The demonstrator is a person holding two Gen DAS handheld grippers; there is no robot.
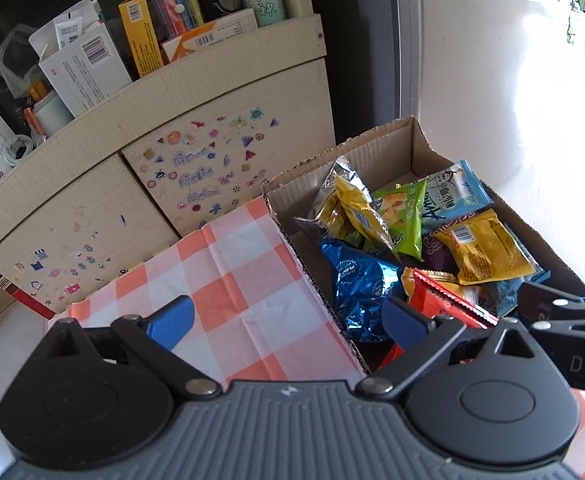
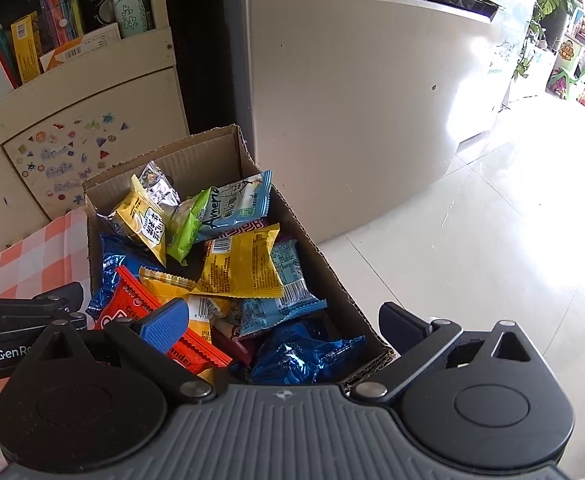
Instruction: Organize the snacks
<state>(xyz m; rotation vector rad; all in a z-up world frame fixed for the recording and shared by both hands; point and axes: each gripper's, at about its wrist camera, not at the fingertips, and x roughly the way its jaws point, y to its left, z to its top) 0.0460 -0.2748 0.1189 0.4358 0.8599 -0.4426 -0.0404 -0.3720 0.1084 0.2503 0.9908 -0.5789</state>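
An open cardboard box [image 1: 416,140] [image 2: 212,152] holds several snack packets. Among them are a yellow packet [image 1: 488,248] [image 2: 240,264], a blue foil bag [image 1: 356,280] [image 2: 304,356], a red-orange bar [image 1: 448,304] [image 2: 132,304], a light blue packet [image 1: 452,192] [image 2: 240,200] and a green one [image 1: 404,212] [image 2: 188,220]. My left gripper [image 1: 290,322] is open and empty; it straddles the box's left wall, with one finger over the checkered cloth [image 1: 228,264]. My right gripper [image 2: 284,328] is open and empty above the box's near end, its right finger outside the wall.
The box stands on an orange-and-white checkered cloth, which runs left from it. Behind is a pale wooden cabinet [image 1: 212,92] with stickers on its doors and boxes on its shelf. A silver fridge [image 2: 352,100] rises behind the box, and a glossy tiled floor [image 2: 492,220] lies to the right.
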